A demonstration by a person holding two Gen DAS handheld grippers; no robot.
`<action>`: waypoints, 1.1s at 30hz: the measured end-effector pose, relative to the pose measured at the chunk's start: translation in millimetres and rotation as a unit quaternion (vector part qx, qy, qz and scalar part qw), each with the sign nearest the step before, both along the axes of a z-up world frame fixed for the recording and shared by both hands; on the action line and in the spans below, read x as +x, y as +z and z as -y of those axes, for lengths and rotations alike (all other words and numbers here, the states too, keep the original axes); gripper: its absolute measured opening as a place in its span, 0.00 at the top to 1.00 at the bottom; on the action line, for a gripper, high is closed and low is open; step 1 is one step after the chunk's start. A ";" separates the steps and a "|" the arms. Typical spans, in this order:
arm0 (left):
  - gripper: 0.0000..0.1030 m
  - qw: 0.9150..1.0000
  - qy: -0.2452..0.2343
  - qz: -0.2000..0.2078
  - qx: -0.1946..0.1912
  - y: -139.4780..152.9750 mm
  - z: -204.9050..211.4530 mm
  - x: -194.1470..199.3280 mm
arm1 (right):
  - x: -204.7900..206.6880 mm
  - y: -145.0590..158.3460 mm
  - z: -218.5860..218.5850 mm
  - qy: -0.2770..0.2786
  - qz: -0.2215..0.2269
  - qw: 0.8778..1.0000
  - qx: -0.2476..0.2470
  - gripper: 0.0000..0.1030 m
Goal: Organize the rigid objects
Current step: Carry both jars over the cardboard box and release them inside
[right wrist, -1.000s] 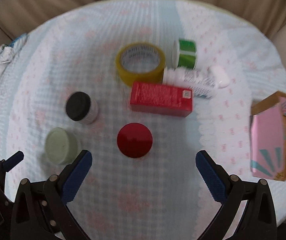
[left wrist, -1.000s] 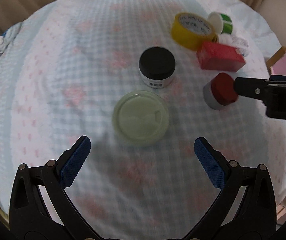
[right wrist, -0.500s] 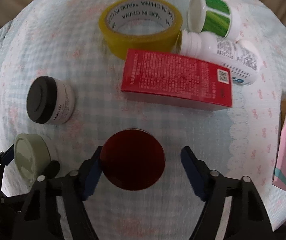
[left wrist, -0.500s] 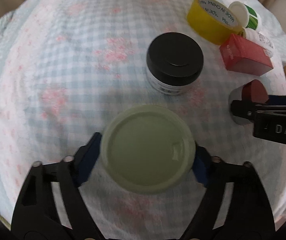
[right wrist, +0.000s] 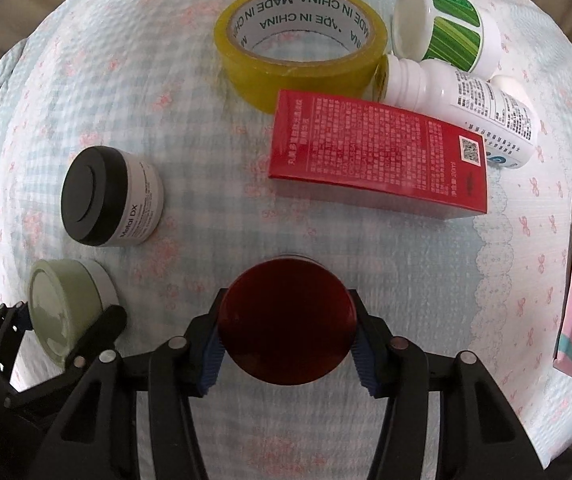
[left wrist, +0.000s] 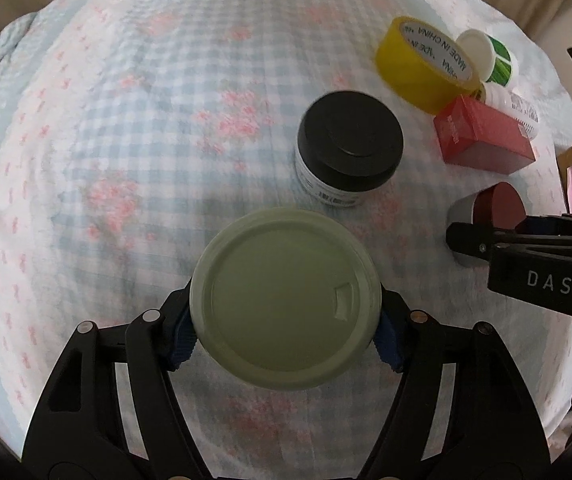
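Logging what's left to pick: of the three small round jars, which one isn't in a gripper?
The black-lidded jar stands free on the cloth. The green-lidded jar is clamped by the left gripper, the red-lidded jar by the right gripper.

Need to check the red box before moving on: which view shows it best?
Right wrist view: the red box lies flat mid-frame, its whole printed face visible. Left wrist view shows it small and foreshortened near the right edge, beside the yellow tape roll.
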State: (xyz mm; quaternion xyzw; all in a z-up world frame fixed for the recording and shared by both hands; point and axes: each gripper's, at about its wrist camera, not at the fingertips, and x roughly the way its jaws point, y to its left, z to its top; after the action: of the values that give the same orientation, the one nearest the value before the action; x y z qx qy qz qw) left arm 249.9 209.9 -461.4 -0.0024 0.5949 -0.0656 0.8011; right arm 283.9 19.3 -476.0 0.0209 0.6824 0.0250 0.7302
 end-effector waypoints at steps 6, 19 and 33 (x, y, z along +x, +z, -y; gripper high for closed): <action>0.34 1.000 0.002 0.030 0.006 36.6 -7.1 -9.3 | -13.3 34.5 -0.8 0.000 0.027 1.000 0.006 0.52; 0.34 0.994 -0.025 0.109 0.000 184.9 3.8 -23.4 | -55.4 187.3 24.3 -0.018 0.119 0.992 0.027 0.52; 0.34 0.988 -0.036 0.152 -0.006 278.1 149.9 -81.1 | -114.8 283.6 159.6 -0.059 0.177 0.982 0.039 0.52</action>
State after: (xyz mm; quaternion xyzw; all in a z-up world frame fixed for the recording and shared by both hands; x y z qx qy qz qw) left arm 168.8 60.1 -183.4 0.0243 0.4652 -0.0977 0.8794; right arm 169.1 -140.3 -192.4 0.0851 0.5386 0.0114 0.8381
